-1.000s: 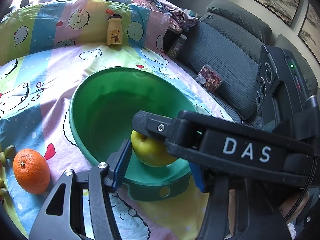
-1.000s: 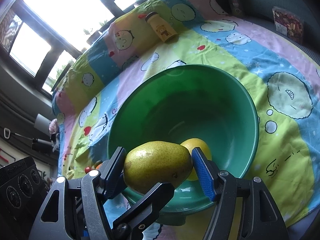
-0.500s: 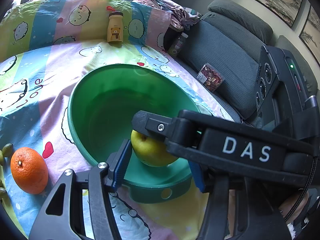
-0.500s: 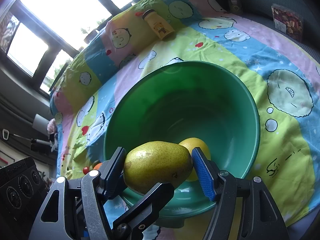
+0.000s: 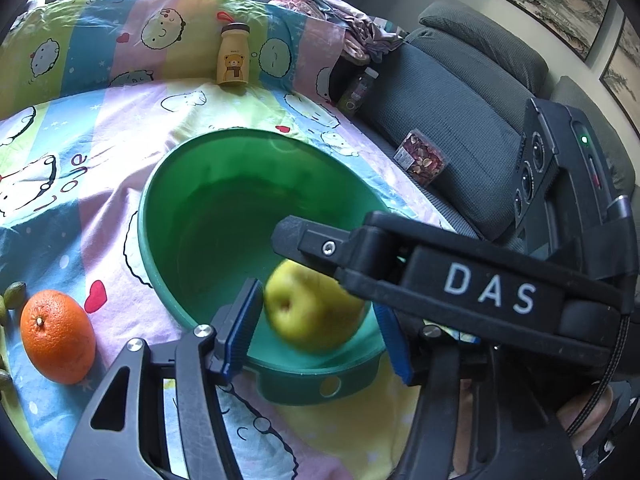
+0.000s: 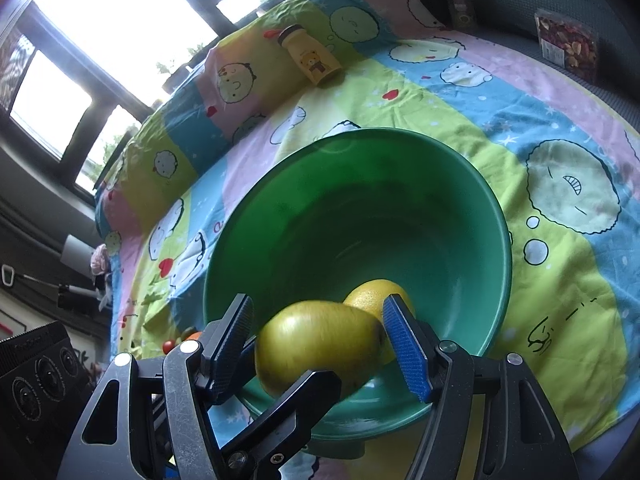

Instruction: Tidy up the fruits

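Note:
A green bowl (image 5: 192, 216) sits on the cartoon bedsheet; it also shows in the right wrist view (image 6: 460, 240). My right gripper (image 6: 320, 344) has its jaws spread, and a green-yellow pear (image 6: 320, 344) blurs between them over the bowl's near rim, free of the pads. A yellow fruit (image 6: 372, 292) lies in the bowl behind it. In the left wrist view the pear (image 5: 312, 308) is blurred inside the bowl, under the right gripper's body. My left gripper (image 5: 316, 332) is open at the bowl's near rim. An orange (image 5: 56, 336) lies on the sheet at left.
A yellow bear bottle (image 5: 233, 56) stands at the far side of the sheet. A grey sofa (image 5: 452, 112) with a snack packet (image 5: 420, 158) and a dark bottle (image 5: 356, 90) is at right. Small green fruits (image 5: 14, 294) lie by the orange.
My right gripper has opened and let go of the pear, which is dropping into the bowl, blurred. The left gripper has shifted only slightly.

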